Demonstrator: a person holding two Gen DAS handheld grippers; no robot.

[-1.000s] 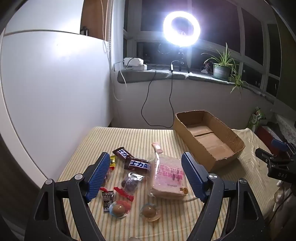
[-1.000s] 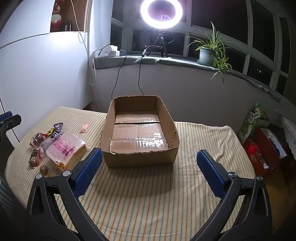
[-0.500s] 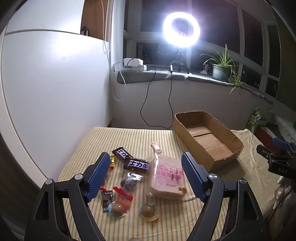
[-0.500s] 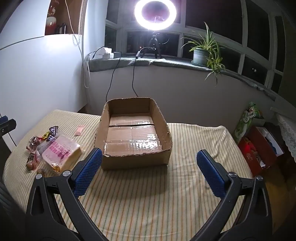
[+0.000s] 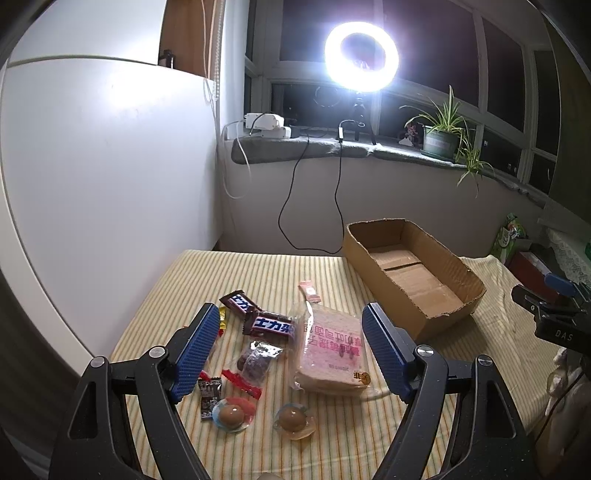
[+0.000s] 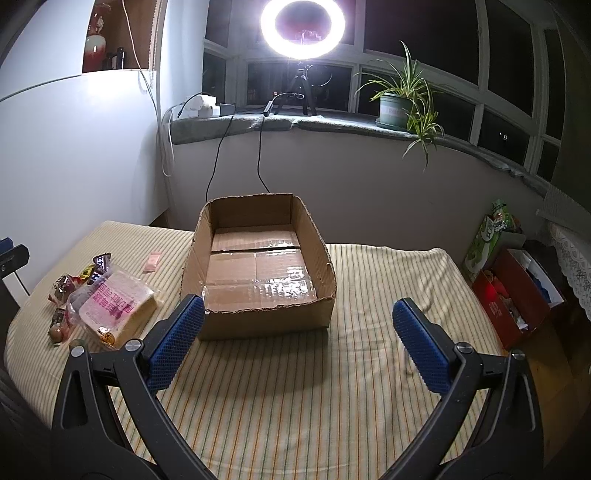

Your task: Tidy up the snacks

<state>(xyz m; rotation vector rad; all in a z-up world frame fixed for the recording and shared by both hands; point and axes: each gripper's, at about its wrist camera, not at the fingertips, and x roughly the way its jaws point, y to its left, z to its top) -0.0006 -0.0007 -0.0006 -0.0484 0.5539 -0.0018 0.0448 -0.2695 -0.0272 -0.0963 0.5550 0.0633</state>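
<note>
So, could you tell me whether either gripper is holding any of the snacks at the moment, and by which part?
Nothing is held. The left gripper is open above the snacks, and the right gripper is open near the empty cardboard box.

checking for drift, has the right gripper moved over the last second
Yes. In the right wrist view the cardboard box and ring light sit lower and further right than before, so the right gripper swung slightly left and up.

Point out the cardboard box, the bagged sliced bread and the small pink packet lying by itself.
cardboard box (image 6: pixel 258 266): right wrist view, on its taped floor.
bagged sliced bread (image 5: pixel 330 349): left wrist view, on the pink printed top face.
small pink packet (image 5: pixel 309 291): left wrist view, on its middle.
</note>
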